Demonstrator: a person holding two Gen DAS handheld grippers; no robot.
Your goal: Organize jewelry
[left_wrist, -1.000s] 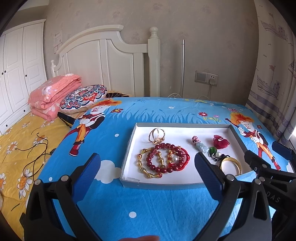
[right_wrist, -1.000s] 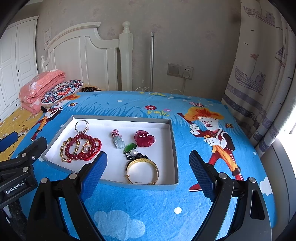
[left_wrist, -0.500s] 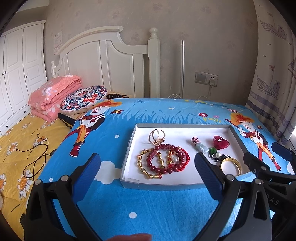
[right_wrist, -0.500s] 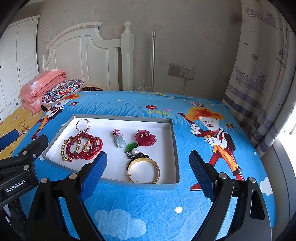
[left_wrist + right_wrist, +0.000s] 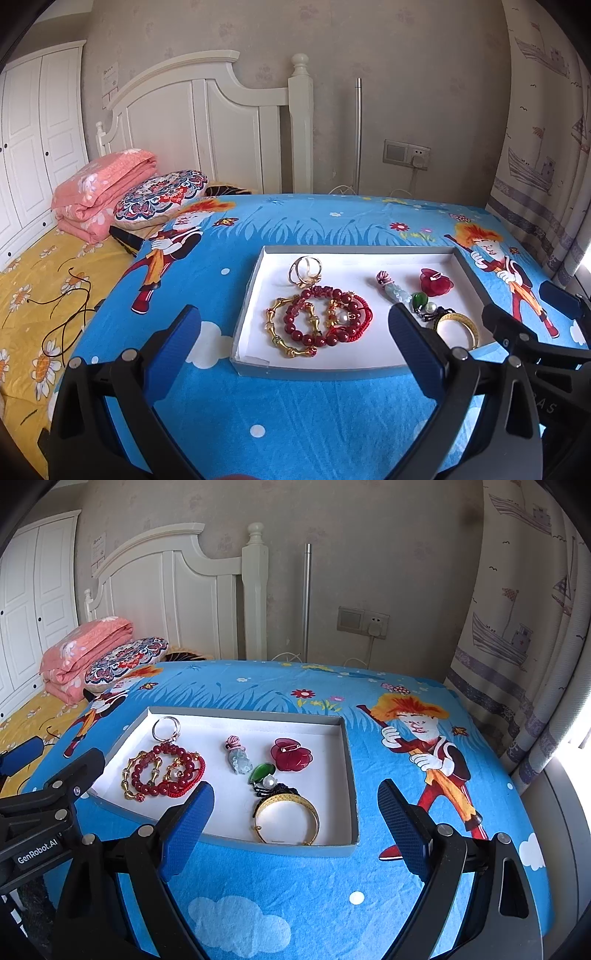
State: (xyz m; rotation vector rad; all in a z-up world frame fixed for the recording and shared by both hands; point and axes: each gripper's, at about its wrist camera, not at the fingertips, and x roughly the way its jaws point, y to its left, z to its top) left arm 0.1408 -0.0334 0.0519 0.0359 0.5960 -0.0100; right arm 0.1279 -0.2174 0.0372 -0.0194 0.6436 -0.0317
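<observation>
Both the left gripper [image 5: 295, 345] and the right gripper [image 5: 295, 821] hang with jaws spread wide, holding nothing. Just ahead, on the blue cartoon-print bedsheet [image 5: 280, 890], a shallow grey cardboard tray [image 5: 349, 760] holds red bead bracelets [image 5: 325, 319], a gold bangle [image 5: 286, 818] and a red flower brooch [image 5: 291, 754].

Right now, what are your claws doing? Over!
Left gripper open, right gripper open, both empty. Jewelry in white tray, gold bangle nearest. Nothing blocking.

A blue cartoon-printed sheet [image 5: 295, 886], white-lined grey tray [image 5: 352, 775], red bead bracelets [image 5: 162, 771] and gold bangle [image 5: 286, 818] are being observed.
</observation>
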